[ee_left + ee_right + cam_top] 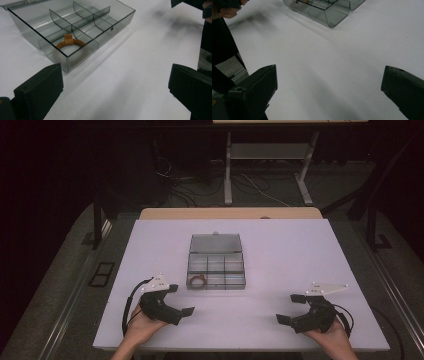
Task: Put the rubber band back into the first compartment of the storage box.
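Both claws gape wide with nothing between them, the left gripper (180, 298) just short of the clear divided box (217, 276) whose near-left compartment holds the orange ring (70, 42), while the right gripper (290, 308) sits well apart on the white table (280, 255).

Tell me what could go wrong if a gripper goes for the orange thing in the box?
The orange ring lies in a corner compartment, close to the walls, so wide jaws may catch on them. The clear box looks light and might slide on the smooth table. The left hand-held gripper is open and nearest.
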Action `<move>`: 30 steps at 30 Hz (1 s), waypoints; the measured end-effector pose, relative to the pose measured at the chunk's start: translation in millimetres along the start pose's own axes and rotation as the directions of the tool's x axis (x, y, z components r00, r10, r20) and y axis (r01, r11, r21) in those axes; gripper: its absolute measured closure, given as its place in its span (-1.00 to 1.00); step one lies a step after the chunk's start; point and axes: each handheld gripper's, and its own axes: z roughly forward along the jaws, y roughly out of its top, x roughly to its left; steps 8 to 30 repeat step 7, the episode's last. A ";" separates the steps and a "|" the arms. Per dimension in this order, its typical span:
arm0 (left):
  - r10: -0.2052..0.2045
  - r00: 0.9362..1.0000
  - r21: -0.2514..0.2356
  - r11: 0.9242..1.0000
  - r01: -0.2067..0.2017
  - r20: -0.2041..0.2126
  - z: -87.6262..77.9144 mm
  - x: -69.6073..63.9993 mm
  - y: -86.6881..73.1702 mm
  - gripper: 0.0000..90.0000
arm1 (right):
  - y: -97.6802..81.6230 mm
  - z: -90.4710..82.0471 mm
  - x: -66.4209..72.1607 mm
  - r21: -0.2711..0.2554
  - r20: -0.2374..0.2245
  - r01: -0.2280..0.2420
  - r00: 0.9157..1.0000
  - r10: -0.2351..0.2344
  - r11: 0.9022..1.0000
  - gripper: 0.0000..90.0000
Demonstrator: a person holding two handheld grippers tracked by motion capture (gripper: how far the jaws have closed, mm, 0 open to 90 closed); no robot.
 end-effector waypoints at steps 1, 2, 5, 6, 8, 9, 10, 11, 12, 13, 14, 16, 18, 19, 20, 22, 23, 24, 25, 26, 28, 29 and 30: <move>-0.003 1.000 0.001 1.000 0.003 0.000 1.1 -0.6 -0.6 -1.00 | 0.0 0.0 0.2 0.001 -0.001 0.000 1.000 0.000 1.000 -0.98; 0.001 1.000 0.004 1.000 -0.001 0.001 1.9 -0.7 -1.0 -1.00 | -0.1 -0.1 0.2 0.001 -0.001 0.000 1.000 0.000 1.000 -0.98; -0.002 1.000 0.004 1.000 0.002 0.009 3.3 -1.2 -1.6 -1.00 | 0.0 -0.1 -0.4 0.000 -0.001 0.003 1.000 -0.003 1.000 -0.98; -0.004 1.000 0.004 1.000 0.004 0.009 3.6 -1.3 -1.8 -1.00 | 0.1 0.3 -0.9 -0.004 0.001 0.006 1.000 -0.006 1.000 -0.98; -0.002 1.000 0.006 1.000 0.002 0.010 3.8 -1.1 -2.0 -1.00 | 0.2 0.6 -1.2 -0.003 0.001 0.007 1.000 -0.007 1.000 -0.98; -0.002 1.000 0.006 1.000 0.002 0.010 3.8 -1.1 -2.0 -1.00 | 0.2 0.6 -1.2 -0.003 0.001 0.007 1.000 -0.007 1.000 -0.98; -0.002 1.000 0.006 1.000 0.002 0.010 3.8 -1.1 -2.0 -1.00 | 0.2 0.6 -1.2 -0.003 0.001 0.007 1.000 -0.007 1.000 -0.98; -0.002 1.000 0.006 1.000 0.002 0.010 3.8 -1.1 -2.0 -1.00 | 0.2 0.6 -1.2 -0.003 0.001 0.007 1.000 -0.007 1.000 -0.98; -0.002 1.000 0.006 1.000 0.002 0.010 3.8 -1.1 -2.0 -1.00 | 0.2 0.6 -1.2 -0.003 0.001 0.007 1.000 -0.007 1.000 -0.98; -0.002 1.000 0.006 1.000 0.002 0.010 3.8 -1.1 -2.0 -1.00 | 0.2 0.6 -1.2 -0.003 0.001 0.007 1.000 -0.007 1.000 -0.98; -0.002 1.000 0.006 1.000 0.002 0.010 3.8 -1.1 -2.0 -1.00 | 0.2 0.6 -1.2 -0.003 0.001 0.007 1.000 -0.007 1.000 -0.98; -0.002 1.000 0.006 1.000 0.002 0.010 3.8 -1.1 -2.0 -1.00 | 0.2 0.6 -1.2 -0.003 0.001 0.007 1.000 -0.007 1.000 -0.98; -0.002 1.000 0.006 1.000 0.002 0.010 3.8 -1.1 -2.0 -1.00 | 0.2 0.6 -1.2 -0.003 0.001 0.007 1.000 -0.007 1.000 -0.98; -0.002 1.000 0.006 1.000 0.002 0.010 3.8 -1.1 -2.0 -1.00 | 0.2 0.6 -1.2 -0.003 0.001 0.007 1.000 -0.007 1.000 -0.98; -0.002 1.000 0.006 1.000 0.002 0.010 3.8 -1.1 -2.0 -1.00 | 0.2 0.6 -1.2 -0.003 0.001 0.007 1.000 -0.007 1.000 -0.98; -0.002 1.000 0.006 1.000 0.002 0.010 3.8 -1.1 -2.0 -1.00 | 0.2 0.6 -1.2 -0.003 0.001 0.007 1.000 -0.007 1.000 -0.98; -0.002 1.000 0.006 1.000 0.002 0.010 3.8 -1.1 -2.0 -1.00 | 0.2 0.6 -1.2 -0.003 0.001 0.007 1.000 -0.007 1.000 -0.98; -0.002 1.000 0.006 1.000 0.002 0.010 3.8 -1.1 -2.0 -1.00 | 0.2 0.6 -1.2 -0.003 0.001 0.007 1.000 -0.007 1.000 -0.98; -0.002 1.000 0.006 1.000 0.002 0.010 3.8 -1.1 -2.0 -1.00 | 0.2 0.6 -1.2 -0.003 0.001 0.007 1.000 -0.007 1.000 -0.98; -0.002 1.000 0.006 1.000 0.002 0.010 3.8 -1.1 -2.0 -1.00 | 0.2 0.6 -1.2 -0.003 0.001 0.007 1.000 -0.007 1.000 -0.98; -0.002 1.000 0.006 1.000 0.002 0.010 3.8 -1.1 -2.0 -1.00 | 0.2 0.6 -1.2 -0.003 0.001 0.007 1.000 -0.007 1.000 -0.98; -0.002 1.000 0.006 1.000 0.002 0.010 3.8 -1.1 -2.0 -1.00 | 0.2 0.6 -1.2 -0.003 0.001 0.007 1.000 -0.007 1.000 -0.98; -0.002 1.000 0.006 1.000 0.002 0.010 3.8 -1.1 -2.0 -1.00 | 0.2 0.6 -1.2 -0.003 0.001 0.007 1.000 -0.007 1.000 -0.98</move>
